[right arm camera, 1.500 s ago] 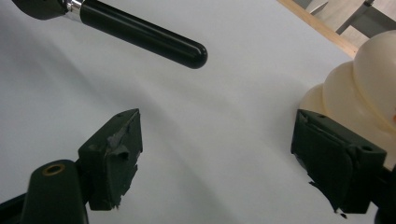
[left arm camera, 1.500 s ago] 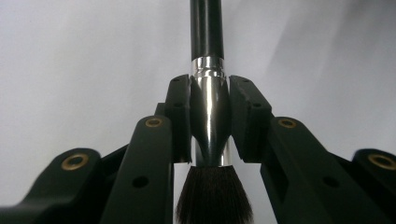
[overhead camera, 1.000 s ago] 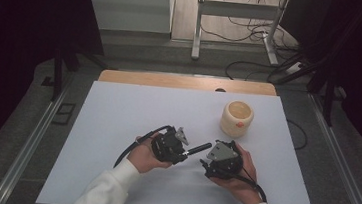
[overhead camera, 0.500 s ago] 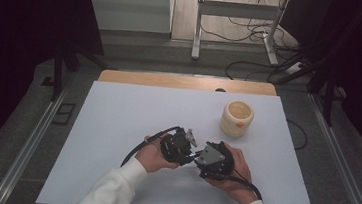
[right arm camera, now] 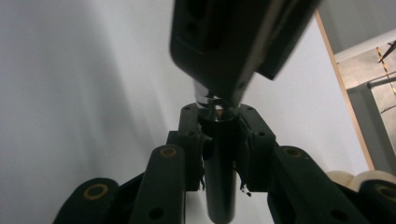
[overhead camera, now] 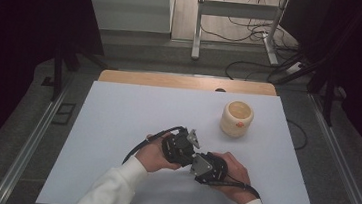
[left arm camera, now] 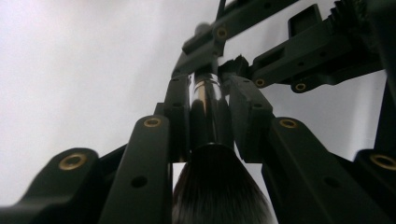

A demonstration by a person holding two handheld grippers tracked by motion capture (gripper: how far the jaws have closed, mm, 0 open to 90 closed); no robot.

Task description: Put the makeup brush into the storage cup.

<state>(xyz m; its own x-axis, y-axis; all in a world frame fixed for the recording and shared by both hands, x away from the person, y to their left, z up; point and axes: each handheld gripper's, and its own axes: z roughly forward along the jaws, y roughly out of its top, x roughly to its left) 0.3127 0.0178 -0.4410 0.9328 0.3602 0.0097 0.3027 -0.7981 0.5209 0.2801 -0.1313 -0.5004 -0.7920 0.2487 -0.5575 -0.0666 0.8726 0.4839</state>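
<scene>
Near the table's (overhead camera: 116, 126) front middle, both grippers meet nose to nose over a makeup brush. Left gripper (left arm camera: 208, 100) is clamped on the brush (left arm camera: 210, 116) by its ferrule, bristles toward its camera. Right gripper (right arm camera: 219, 126) has just been closing and now pinches the dark handle (right arm camera: 219, 177). Looks like a handover midway: both grips set, release and placing left. Cream cup (overhead camera: 237, 118) waits far right. From above, the grippers hide the brush.

A cream round jar (overhead camera: 237, 119) stands on the white table (overhead camera: 116, 126), with cables (overhead camera: 256, 29) on the floor beyond.
</scene>
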